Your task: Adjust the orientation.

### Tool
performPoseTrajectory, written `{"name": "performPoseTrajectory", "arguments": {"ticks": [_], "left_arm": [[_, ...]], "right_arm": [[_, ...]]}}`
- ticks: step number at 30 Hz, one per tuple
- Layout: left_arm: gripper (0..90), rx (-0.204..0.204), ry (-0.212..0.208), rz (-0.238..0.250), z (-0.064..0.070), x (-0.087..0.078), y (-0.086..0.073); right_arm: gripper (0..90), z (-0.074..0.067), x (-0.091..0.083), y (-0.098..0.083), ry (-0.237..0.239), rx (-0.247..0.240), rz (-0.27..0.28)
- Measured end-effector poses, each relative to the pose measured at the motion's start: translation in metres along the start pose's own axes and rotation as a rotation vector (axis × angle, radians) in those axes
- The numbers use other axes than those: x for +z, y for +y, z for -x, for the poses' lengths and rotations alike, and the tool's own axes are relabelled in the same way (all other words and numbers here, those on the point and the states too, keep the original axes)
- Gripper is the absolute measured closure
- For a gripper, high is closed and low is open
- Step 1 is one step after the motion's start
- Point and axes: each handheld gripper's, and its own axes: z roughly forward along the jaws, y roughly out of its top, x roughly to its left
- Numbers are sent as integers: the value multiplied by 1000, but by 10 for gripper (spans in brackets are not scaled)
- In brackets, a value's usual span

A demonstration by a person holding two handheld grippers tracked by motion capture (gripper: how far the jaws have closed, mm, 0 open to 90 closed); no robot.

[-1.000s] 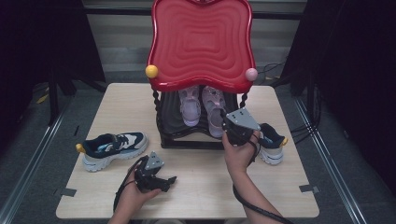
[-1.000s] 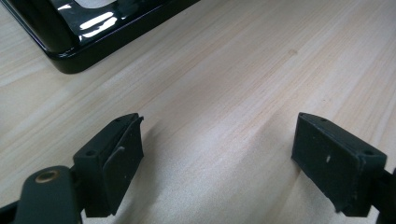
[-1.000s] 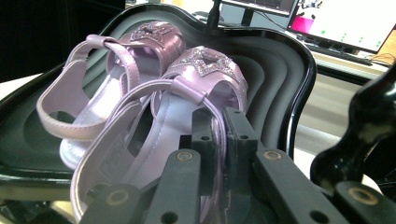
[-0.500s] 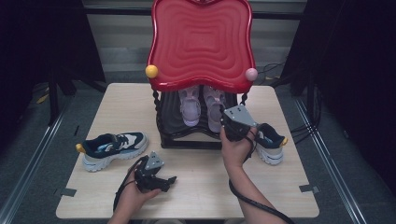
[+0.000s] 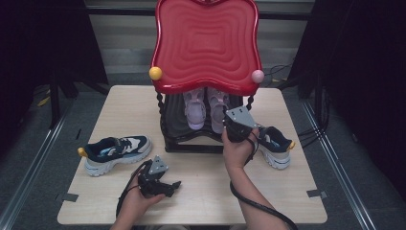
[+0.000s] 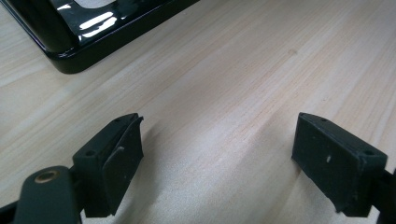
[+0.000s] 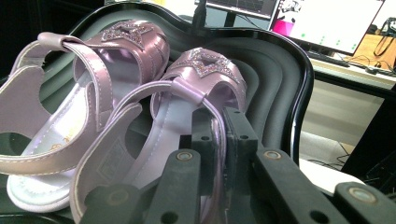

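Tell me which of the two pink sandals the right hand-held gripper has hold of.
The sandal on the right of the pair in the right gripper view: the right hand-held gripper pinches its heel strap. The other sandal lies free beside it.

Pair of sandals, pale lilac with a pearly sheen, each with a glittered star on the toe band and a slim ankle strap. Both lie on the dark lower shelf (image 5: pixel 182 132) of the red-topped rack, side by side and touching, toes pointing away from the person. Left sandal (image 7: pixel 70 107) lies free. Right sandal (image 7: pixel 187 112) has its back strap (image 7: pixel 215 140) pinched between black jaws.
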Motion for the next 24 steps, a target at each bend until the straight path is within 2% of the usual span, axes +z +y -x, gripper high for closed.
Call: {"name": "performPoseTrajectory", "arguments": {"ticks": [9,18,20,24], "left_arm": [[154,6,-3,-4,0,0,0],[154,8,-4,-5,0,0,0],[154,7,-4,-5,0,0,0],[154,7,-4,-5,0,0,0]], "right_arm": [[834,-5,7,-1,-12,-1,9],[834,-9,14,0,-23,19,26],[834,-10,15,0,-28,4,23],[831,-9,16,-2,-18,6,22]]}}
